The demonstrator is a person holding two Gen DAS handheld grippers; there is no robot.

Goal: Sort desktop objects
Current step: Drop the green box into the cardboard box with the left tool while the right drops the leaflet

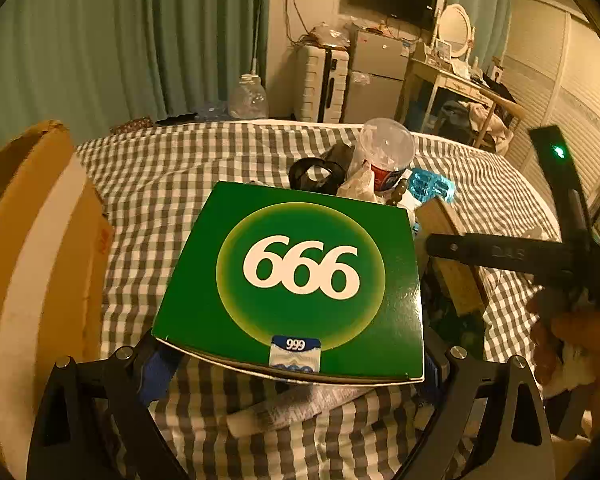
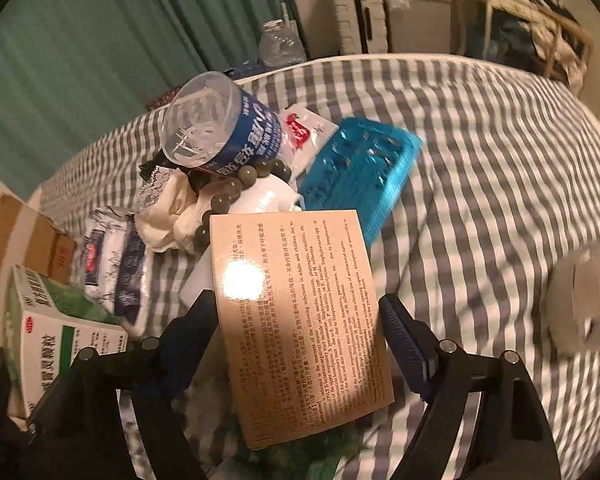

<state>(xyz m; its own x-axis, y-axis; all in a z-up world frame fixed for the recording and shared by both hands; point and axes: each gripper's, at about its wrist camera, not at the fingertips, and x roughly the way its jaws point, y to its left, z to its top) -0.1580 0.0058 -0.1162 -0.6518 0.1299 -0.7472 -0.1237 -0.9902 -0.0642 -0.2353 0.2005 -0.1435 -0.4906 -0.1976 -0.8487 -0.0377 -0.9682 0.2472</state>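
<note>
Midway through a sort of clutter on a checked bed [image 2: 480, 152], the left claw [image 1: 292, 360] holds a green box marked 666 [image 1: 300, 276] by its near edge, one finger at each near corner, above a small white tube [image 1: 284, 408] lying on the cover. The right claw [image 2: 300, 312] stands spread wide around a tan leaflet-printed carton [image 2: 300, 320]; its left finger looks to touch the carton's edge, while the right finger [image 2: 404, 344] stands apart from it, so the carton appears ungripped.

Risk sits with both. The green box is broad and held only at one edge; a tilt or a jolt could lever it out of the fingers and drop it onto the tube or against the cardboard box [image 1: 40, 260] at the bed's left side. The glossy carton, if pinched off-centre, could twist or slide away.

Beyond it, at the middle of the bed, a clear-lidded blue tub [image 2: 224, 128] leans on a bead bracelet [image 2: 244, 184], a blue blister pack [image 2: 360, 172] and a red-printed sachet [image 2: 304, 132]. A forward push of the carton could topple the tub or scatter the beads. Tissue packs [image 2: 112, 256] and a white-green medicine box [image 2: 60, 332] crowd the left side, and a white round object [image 2: 584, 300], blurred, lies near the right edge. The soft cover gives poor footing to anything set down.
</note>
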